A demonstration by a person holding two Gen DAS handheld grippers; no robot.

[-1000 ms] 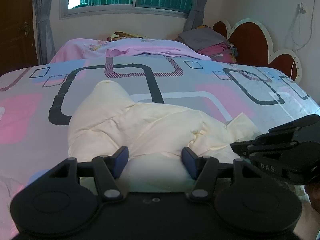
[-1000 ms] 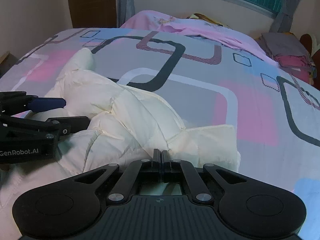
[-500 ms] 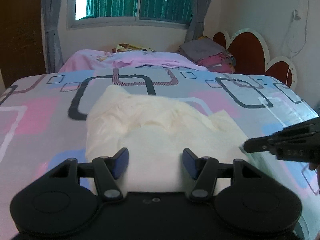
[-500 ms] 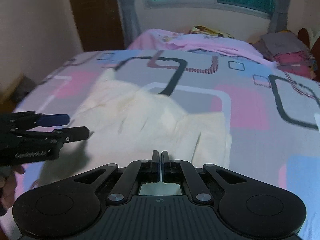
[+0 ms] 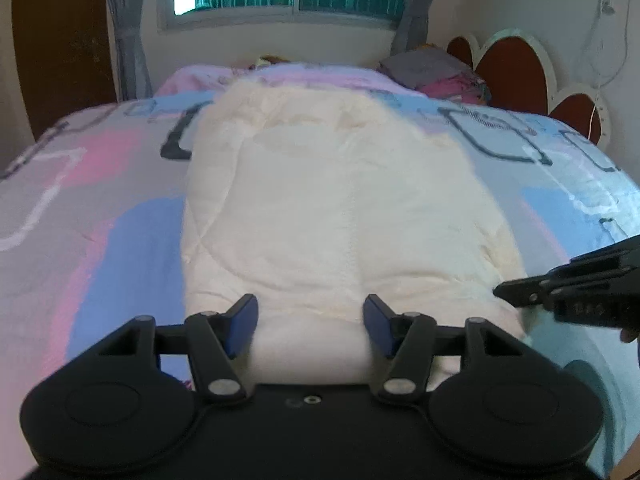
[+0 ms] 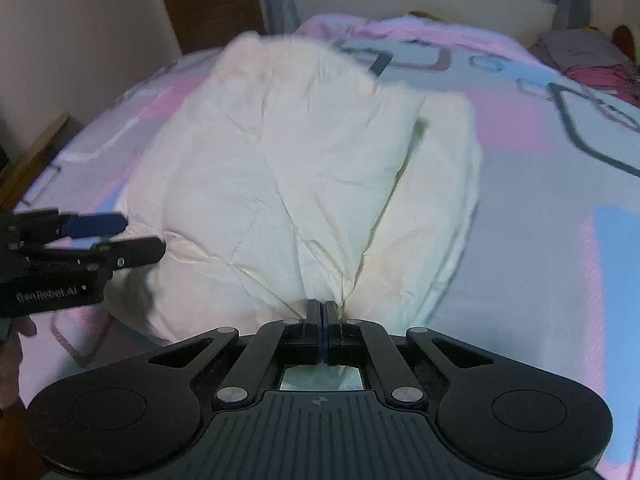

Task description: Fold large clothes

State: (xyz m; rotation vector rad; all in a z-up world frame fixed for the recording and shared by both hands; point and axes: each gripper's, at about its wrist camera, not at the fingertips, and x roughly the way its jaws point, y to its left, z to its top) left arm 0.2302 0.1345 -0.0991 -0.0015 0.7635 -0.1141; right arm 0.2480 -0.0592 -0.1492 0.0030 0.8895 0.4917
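A cream quilted garment lies stretched lengthwise on the patterned bed sheet. My left gripper holds a thick roll of its near edge between the blue pads. In the right wrist view the garment fans out from my right gripper, whose jaws are pressed together on a gathered pinch of cloth. The left gripper shows at the garment's left corner, and the right gripper at its right corner. Both views are motion-blurred.
A pink blanket lies across the far end of the bed, with a pile of folded clothes beside the scalloped headboard. A wooden door stands far left. A hand shows under the left gripper.
Both grippers drew back toward the near edge of the bed with the garment in them. The garment went from a crumpled heap to a long, flatter shape.
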